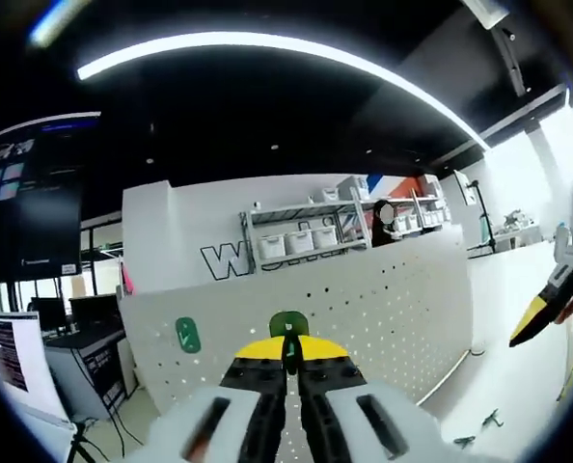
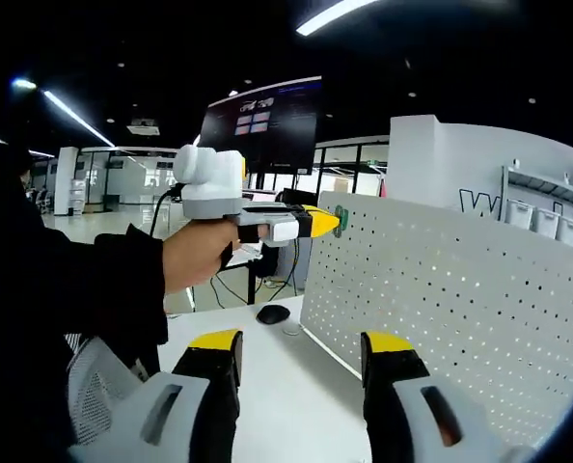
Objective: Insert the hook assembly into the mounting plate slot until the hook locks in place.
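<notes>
Now left tongs [image 1: 288, 359] clamped on green hook [image 1: 288, 326] at pegboard [image 1: 383, 299], right tongs [image 2: 301, 352] apart

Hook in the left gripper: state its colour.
Green. The hook shows best in the left gripper view, pinched in the left gripper before the pegboard.

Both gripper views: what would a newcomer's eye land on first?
First, the big white perforated pegboard panel standing upright on the white table. Next, the left gripper, jaws shut on a small green hook piece at the panel's face; the right gripper view shows it from the side, held in a person's hand. The right gripper hangs open over the table, holding nothing.
</notes>
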The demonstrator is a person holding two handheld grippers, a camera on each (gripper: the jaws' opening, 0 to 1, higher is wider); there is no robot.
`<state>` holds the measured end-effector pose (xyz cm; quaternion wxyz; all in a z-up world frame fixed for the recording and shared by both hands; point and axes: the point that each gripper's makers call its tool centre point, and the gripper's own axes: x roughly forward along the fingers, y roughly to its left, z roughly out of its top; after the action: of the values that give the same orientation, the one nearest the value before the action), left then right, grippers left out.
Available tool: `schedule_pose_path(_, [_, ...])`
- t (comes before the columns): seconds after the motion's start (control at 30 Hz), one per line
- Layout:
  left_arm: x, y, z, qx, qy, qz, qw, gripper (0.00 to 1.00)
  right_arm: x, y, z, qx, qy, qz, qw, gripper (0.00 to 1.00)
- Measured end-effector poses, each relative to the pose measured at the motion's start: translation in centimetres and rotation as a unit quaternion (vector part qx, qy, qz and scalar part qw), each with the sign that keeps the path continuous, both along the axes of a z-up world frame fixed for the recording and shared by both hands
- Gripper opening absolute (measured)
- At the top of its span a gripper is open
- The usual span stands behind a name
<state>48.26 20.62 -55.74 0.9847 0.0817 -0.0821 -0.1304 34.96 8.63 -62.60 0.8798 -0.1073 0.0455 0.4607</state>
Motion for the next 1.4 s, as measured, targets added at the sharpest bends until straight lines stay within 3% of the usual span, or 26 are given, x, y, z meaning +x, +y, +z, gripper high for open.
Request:
schedule_pose_path(0.27, [3.0,1.9,0.8,-0.014,0.0,0.038,0.9992,0.03,0.3,-0.3,0.1,0.001,0.004,-0.001,1.0,0.47])
schedule_pose_path(0.83, [7.5,3.1,0.4,-0.026,-0.012,0.074,0.9969,0.03,1.9,-0.7,-0.6,-0.007,0.016,-0.007,0.9998,0.46])
schedule_pose_path(1.4, [8.8,3.6,0.2,-0.017,-0.015,0.083,0.9963,0.02,2.4,-0.8,-0.8,-0.012,0.019,-0.012,0.9997,0.46])
